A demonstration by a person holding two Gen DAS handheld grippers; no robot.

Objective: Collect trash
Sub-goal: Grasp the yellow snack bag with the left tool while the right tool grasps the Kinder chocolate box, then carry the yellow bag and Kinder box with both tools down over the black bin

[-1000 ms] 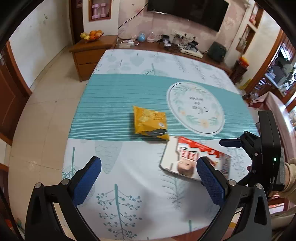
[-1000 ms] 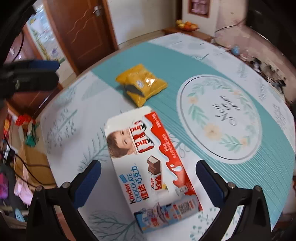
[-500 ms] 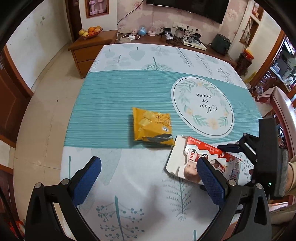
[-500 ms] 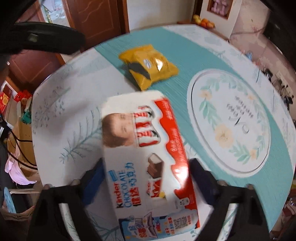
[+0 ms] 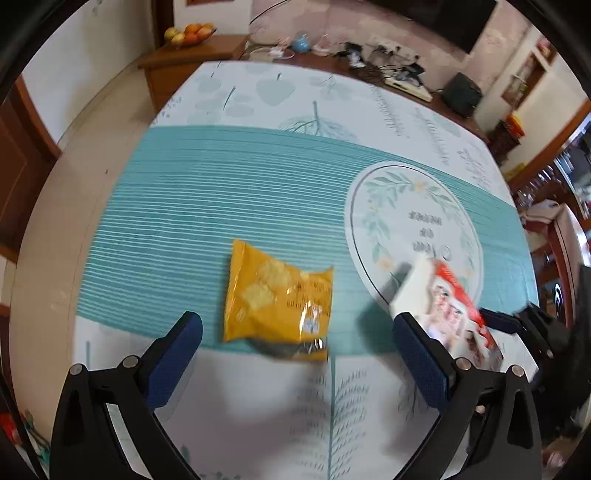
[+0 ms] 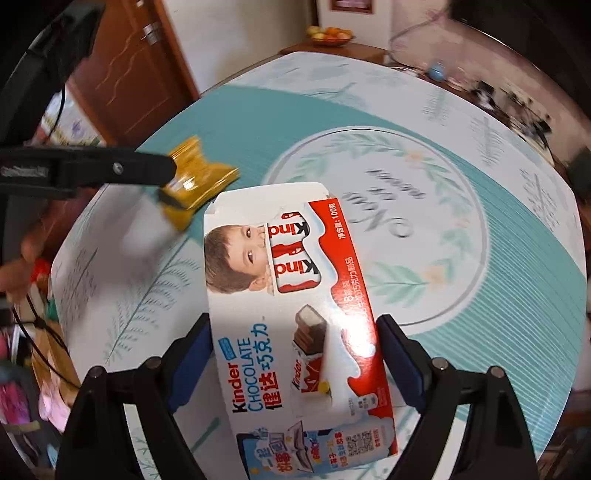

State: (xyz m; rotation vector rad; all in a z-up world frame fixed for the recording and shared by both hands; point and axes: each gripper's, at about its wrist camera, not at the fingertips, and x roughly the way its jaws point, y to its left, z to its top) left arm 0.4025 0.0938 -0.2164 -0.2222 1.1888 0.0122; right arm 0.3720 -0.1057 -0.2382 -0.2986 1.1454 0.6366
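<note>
The Kinder chocolate box [image 6: 295, 314] sits between the blue pads [image 6: 190, 363] of the right hand-held gripper [image 6: 295, 363]. Both pads press against its long edges, so this gripper is clamped on the box across its width, having just narrowed its jaws onto it. In the left wrist view the box [image 5: 443, 306] appears tilted, its far end raised off the surface [image 5: 258, 184] above the round wreath print [image 5: 413, 229] on the cloth.

The yellow snack bag [image 5: 277, 302] lies flat on the surface to the left of the box, on the near border of the teal striped band where the white leaf-patterned cloth begins. The two are apart, not touching. The left hand-held gripper [image 5: 295, 365] hangs above the bag with its pads [image 5: 173, 362] standing wide apart and nothing between them; the bag lies just beyond the fingertips, roughly centred on the gap. From the right wrist view, one black finger of that gripper crosses in front of the bag [image 6: 195, 184], left of the box.

A bowl of fruit [image 5: 188, 33] stands on a wooden cabinet [image 5: 184, 70] well beyond the box, past the far end of the surface.
</note>
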